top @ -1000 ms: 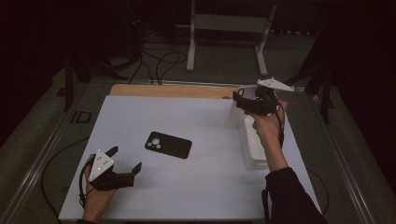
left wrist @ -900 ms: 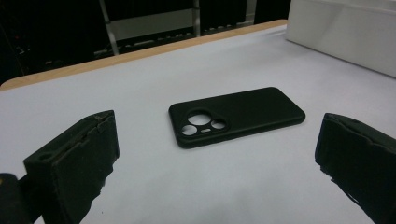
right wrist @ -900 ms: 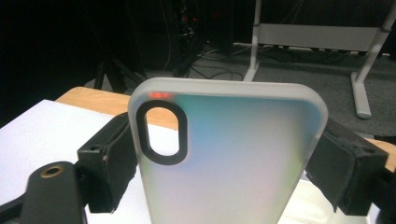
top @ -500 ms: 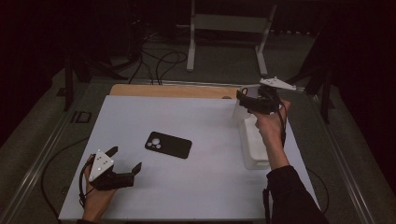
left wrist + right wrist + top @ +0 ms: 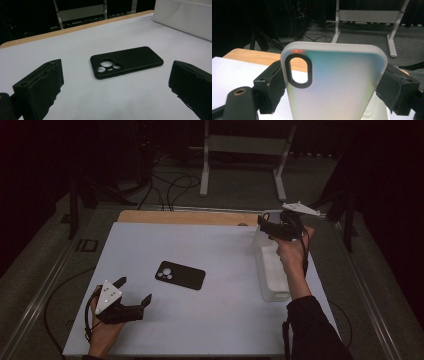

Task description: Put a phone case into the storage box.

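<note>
Translucent phone case (image 5: 334,85), frosted white with a black-ringed camera cutout, is clamped by its side edges in the right gripper (image 5: 272,227), raised at right of the high view above the white bin (image 5: 272,280). Black phone case (image 5: 180,275) lies mid-frame on the white table (image 5: 200,330). Left gripper (image 5: 132,292) lower left, jaws wide, empty.
</note>
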The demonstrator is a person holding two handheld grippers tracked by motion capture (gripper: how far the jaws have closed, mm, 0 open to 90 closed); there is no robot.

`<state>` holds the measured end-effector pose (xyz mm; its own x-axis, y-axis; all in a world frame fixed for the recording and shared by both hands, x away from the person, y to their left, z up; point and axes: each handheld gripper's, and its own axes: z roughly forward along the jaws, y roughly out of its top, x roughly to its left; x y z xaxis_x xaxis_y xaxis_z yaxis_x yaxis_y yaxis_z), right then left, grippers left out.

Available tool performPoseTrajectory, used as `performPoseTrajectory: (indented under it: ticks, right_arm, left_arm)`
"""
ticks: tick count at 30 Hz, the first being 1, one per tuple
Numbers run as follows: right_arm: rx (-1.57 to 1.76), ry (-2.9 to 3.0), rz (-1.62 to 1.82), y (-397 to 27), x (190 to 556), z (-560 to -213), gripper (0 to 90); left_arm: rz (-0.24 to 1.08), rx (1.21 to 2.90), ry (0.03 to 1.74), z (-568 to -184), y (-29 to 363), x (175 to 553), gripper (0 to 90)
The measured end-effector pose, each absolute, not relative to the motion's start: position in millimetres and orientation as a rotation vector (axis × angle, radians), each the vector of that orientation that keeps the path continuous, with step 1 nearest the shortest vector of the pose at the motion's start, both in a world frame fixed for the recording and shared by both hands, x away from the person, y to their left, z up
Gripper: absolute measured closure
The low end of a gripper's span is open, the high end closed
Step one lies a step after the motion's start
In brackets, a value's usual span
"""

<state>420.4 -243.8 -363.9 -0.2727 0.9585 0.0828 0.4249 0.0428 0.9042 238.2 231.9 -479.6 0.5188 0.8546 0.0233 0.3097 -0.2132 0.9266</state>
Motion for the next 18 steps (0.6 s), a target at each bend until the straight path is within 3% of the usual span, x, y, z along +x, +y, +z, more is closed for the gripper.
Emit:
performPoseTrajectory:
  ticks: [18]
  right_arm:
    - [1.47, 1.679, 1.139, -263.0, 434.0, -370.4, 16.6]
  left_arm:
    - [0.689, 1.768, 0.978, -479.6, 231.8, 238.2, 0.3]
